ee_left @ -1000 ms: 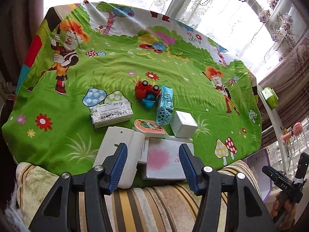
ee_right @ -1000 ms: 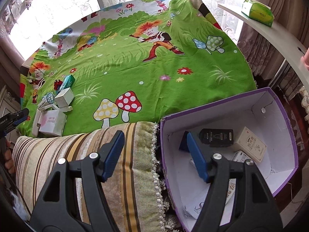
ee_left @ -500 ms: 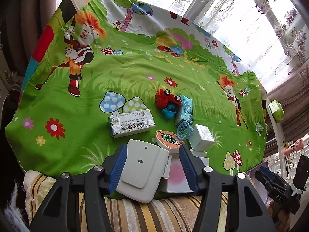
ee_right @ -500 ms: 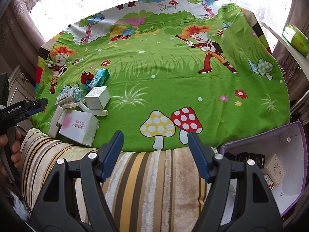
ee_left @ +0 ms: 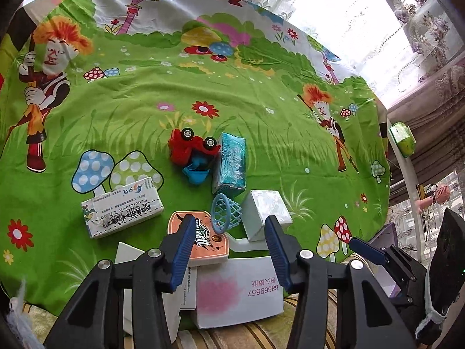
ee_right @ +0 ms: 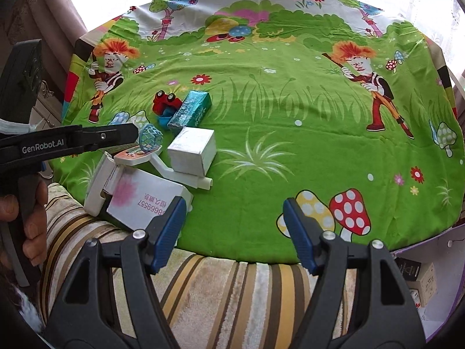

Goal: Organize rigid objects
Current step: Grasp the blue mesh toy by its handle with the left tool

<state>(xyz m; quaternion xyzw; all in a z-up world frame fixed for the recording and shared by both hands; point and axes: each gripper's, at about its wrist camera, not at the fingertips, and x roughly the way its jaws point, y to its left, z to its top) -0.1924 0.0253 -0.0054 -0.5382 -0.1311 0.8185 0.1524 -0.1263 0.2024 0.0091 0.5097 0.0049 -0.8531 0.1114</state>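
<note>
My left gripper (ee_left: 229, 250) hovers over a toy basketball hoop with an orange backboard (ee_left: 203, 241) and a blue net ring (ee_left: 225, 213). Its jaws are closing, and the pads are not pressing on the toy between them. One of its fingers (ee_right: 116, 135) shows above the backboard in the right wrist view. Around the toy lie a white cube box (ee_left: 266, 212), a large white box with a pink blot (ee_left: 238, 288), a teal box (ee_left: 231, 163), an upturned red toy car (ee_left: 191, 148) and a white printed carton (ee_left: 122, 210). My right gripper (ee_right: 232, 226) is open and empty over the cloth's near edge.
A green cartoon cloth (ee_right: 290, 116) covers the surface, and a striped cushion (ee_right: 218, 290) runs along its near edge. A purple-rimmed box (ee_right: 430, 247) holding several small cartons stands at the lower right. A green tissue pack (ee_left: 402, 139) rests on a shelf to the right.
My left gripper moved forward from the flat white case to above the basketball toy, and its jaws narrowed. My right gripper swung left from over the purple box to the cloth edge.
</note>
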